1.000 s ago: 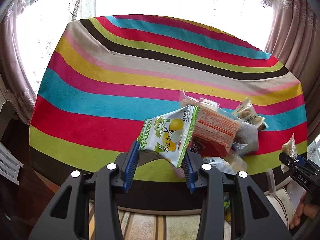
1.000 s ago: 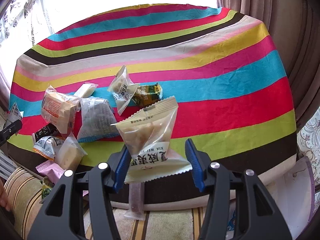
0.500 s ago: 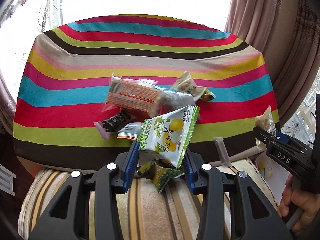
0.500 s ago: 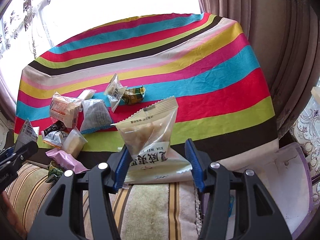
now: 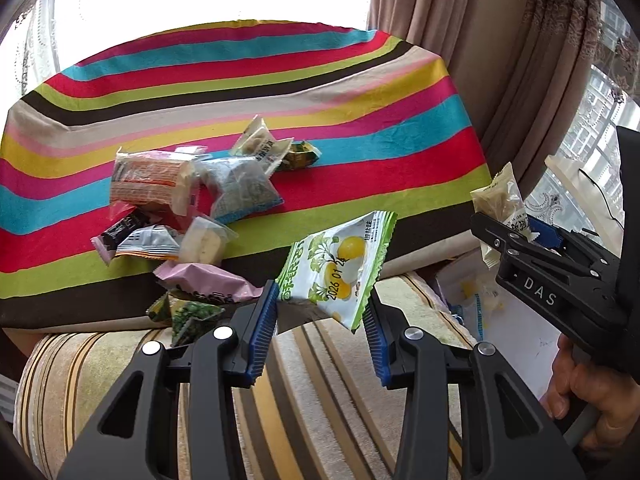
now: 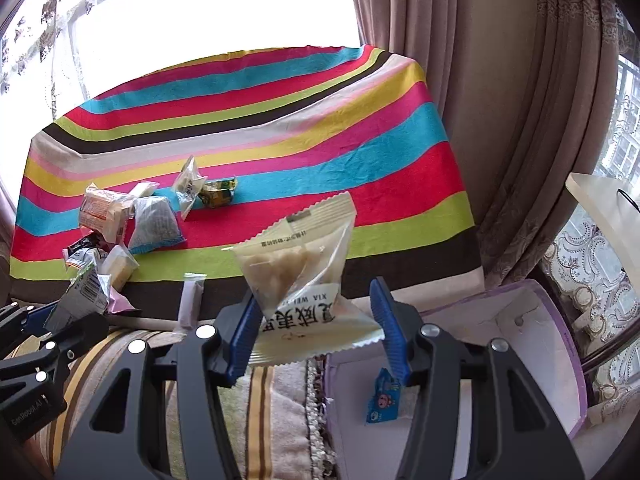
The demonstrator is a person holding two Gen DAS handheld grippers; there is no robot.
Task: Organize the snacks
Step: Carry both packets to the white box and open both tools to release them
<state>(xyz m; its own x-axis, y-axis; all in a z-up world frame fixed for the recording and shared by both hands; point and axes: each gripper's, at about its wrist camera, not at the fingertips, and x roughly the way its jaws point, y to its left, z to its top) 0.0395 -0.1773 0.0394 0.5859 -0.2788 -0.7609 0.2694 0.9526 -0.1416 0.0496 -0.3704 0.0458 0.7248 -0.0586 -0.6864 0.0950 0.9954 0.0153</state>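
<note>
My left gripper (image 5: 320, 324) is shut on a green-and-white lemon snack packet (image 5: 338, 266), held above a striped sofa (image 5: 312, 400). A clear pastry packet with black lettering (image 6: 306, 280) sits clamped in my right gripper (image 6: 316, 320), over the edge of a white box with a purple rim (image 6: 532, 344). That right gripper (image 5: 520, 248) also shows at the right of the left wrist view, a hand (image 5: 588, 408) on its handle. Several more snack packets (image 5: 192, 200) lie in a pile on the striped tablecloth (image 5: 280, 88).
A small blue packet (image 6: 382, 396) lies in the box. A pink packet (image 5: 204, 280) and a green one (image 5: 188, 314) hang over the table's front edge. Curtains (image 6: 480, 100) close off the right side. A thin stick packet (image 6: 190, 300) leans at the table edge.
Both grippers have pulled back from the table and swung right, each still clamping its packet. The sofa and the white box have come into view below them.
</note>
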